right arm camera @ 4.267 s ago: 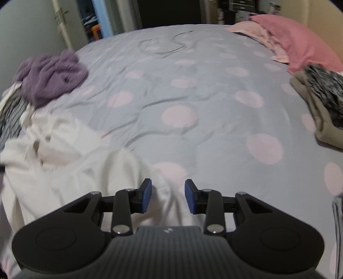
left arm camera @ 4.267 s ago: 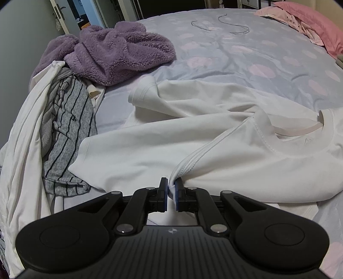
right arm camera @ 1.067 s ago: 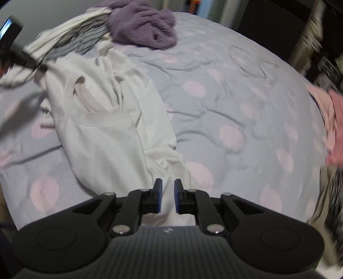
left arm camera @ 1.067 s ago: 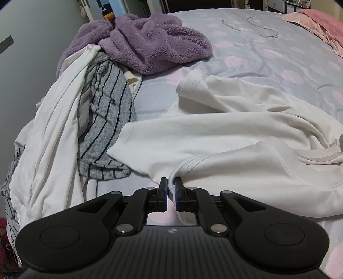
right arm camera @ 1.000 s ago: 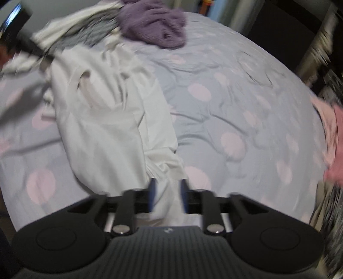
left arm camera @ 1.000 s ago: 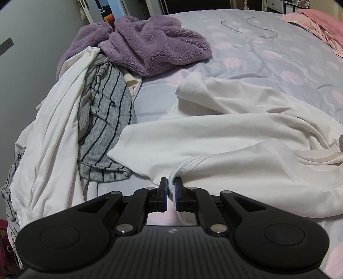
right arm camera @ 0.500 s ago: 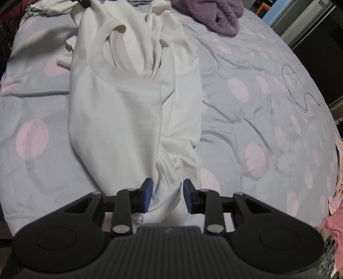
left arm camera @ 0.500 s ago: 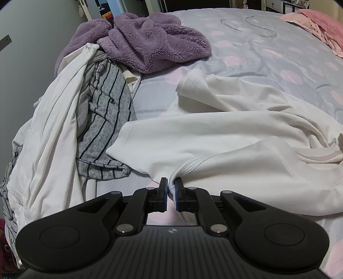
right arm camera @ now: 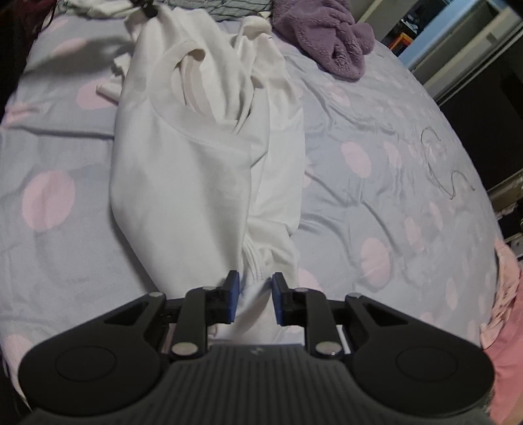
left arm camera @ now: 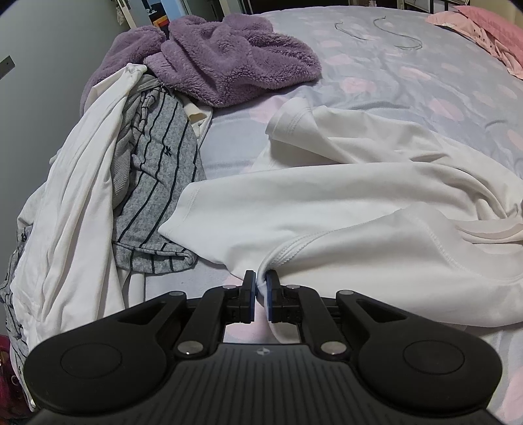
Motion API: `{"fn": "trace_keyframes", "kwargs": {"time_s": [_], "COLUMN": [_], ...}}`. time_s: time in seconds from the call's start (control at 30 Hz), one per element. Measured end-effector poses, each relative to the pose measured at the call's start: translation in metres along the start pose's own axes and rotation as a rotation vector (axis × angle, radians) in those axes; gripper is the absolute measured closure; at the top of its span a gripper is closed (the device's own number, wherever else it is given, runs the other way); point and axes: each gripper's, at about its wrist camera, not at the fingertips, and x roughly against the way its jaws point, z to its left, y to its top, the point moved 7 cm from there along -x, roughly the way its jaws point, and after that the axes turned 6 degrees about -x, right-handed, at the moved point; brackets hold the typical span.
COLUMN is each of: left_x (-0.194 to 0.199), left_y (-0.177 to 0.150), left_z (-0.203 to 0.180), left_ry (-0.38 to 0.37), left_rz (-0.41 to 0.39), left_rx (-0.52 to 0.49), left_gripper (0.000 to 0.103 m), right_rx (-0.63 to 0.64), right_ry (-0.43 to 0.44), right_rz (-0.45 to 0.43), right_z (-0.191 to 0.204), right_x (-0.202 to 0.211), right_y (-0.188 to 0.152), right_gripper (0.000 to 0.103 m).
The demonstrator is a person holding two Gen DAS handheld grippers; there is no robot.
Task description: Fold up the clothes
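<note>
A white T-shirt (left arm camera: pixel 343 209) lies crumpled on the dotted lilac bed. My left gripper (left arm camera: pixel 260 291) is shut on a bunched hem of the shirt near the bed's front edge. In the right wrist view the same white T-shirt (right arm camera: pixel 186 176) stretches away from me, its collar opening toward the far end. My right gripper (right arm camera: pixel 255 291) is open, with a ribbed edge of the shirt lying between its blue pads (right arm camera: pixel 232 294). The far left gripper (right arm camera: pixel 145 8) shows small at the top, holding the shirt's other end.
A purple fleece garment (left arm camera: pixel 225 62) lies at the back left. A grey striped garment (left arm camera: pixel 157 183) and another white garment (left arm camera: pixel 78 196) hang over the left bed edge. Thin cords (left arm camera: pixel 389 32) lie far back. Pink bedding (left arm camera: pixel 490 36) sits at the right.
My right gripper swung round over the shirt and came down to its near end, jaws spread around the ribbed edge. My left gripper kept its hold and barely moved.
</note>
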Motion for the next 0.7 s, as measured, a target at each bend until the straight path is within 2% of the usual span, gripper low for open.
{"fn": "trace_keyframes", "kwargs": {"time_s": [0.07,0.1,0.17,0.27,0.4,0.53,0.7], "left_x": [0.0,0.0,0.002,0.004,0.019,0.048,0.103], "left_y": [0.0,0.0,0.0,0.001,0.01,0.025,0.051], "left_z": [0.0,0.001,0.001,0.002,0.005,0.013,0.024], "left_ry": [-0.001,-0.002,-0.004,-0.007,-0.008,-0.02,-0.049], "left_rz": [-0.001,-0.002,-0.007,-0.016,-0.081,-0.181,-0.335], "left_rx": [0.0,0.001,0.003,0.007,0.025,0.078,0.12], "left_gripper": [0.098,0.098,0.098,0.098,0.099,0.099,0.099], "right_rx": [-0.03,-0.047,-0.09,-0.145,-0.216,-0.293,-0.354], "right_ry": [0.005,0.01,0.022,0.03,-0.002,-0.091,-0.267], "right_rz": [0.015,0.019,0.021,0.015,-0.018,-0.06,-0.135], "right_z": [-0.002,-0.003,-0.005,-0.006,-0.011,-0.021,-0.04], "right_x": [-0.007,-0.01,-0.013,-0.011,0.004,0.028,0.078], "right_y": [-0.003,-0.004,-0.006,-0.008,-0.007,-0.004,0.006], "right_gripper": [0.084,0.091,0.097,0.099,0.1,0.1,0.101]}}
